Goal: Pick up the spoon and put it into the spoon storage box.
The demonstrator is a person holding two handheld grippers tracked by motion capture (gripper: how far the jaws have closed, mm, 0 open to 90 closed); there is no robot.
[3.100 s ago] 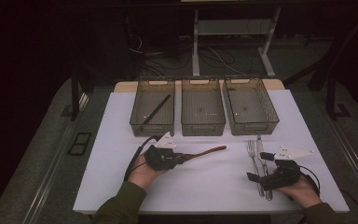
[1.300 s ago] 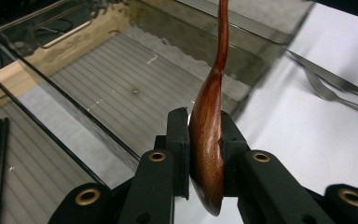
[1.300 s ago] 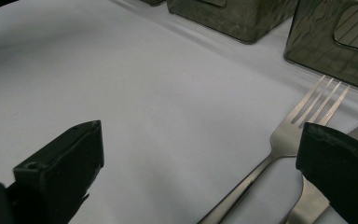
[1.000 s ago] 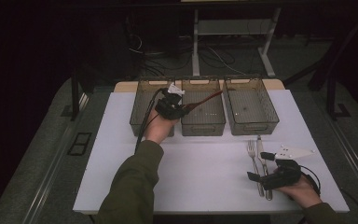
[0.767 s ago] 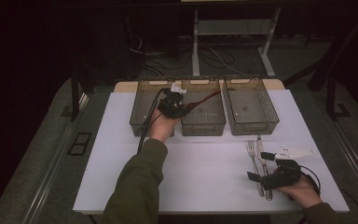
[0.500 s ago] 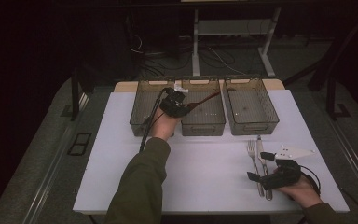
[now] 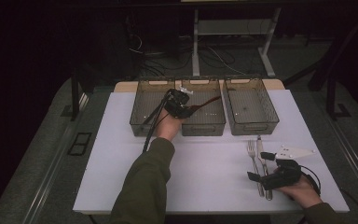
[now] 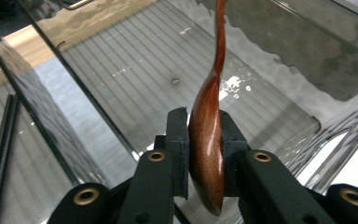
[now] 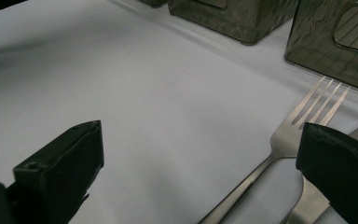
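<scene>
Worktop [image 7: 121, 154]: white sheet; the high view takes in all of it, with three clear bins in a row at the far edge and both forearms coming in from the near side.
Bins: left bin [image 7: 144, 105], middle bin [image 7: 209, 119], right bin [image 7: 251, 105]. The left tool's view shows the ribbed floor of the middle bin [image 8: 135, 70] close up, and dark sticks [image 8: 0, 135] lying in the bin beside it.
Left tool [image 7: 179, 105]: held over the wall between the left and middle bins. Its own view shows the two pads pressed on the bowl of a wooden spoon [image 8: 207, 140], jaws narrow and just eased a little apart.
Wooden spoon [image 7: 205, 102]: the high view shows it as a thin reddish line reaching out over the middle bin; the close view shows its handle pointing away above the bin floor, clear of it.
Right tool [image 7: 268, 170]: rests near the front right corner; jaws wide, nothing between them.
Fork [image 9: 279, 140]: lies on the sheet, just beside the right-hand jaw; tines point toward the bins.
Knife [image 7: 262, 161]: beside the fork in the high view.
</scene>
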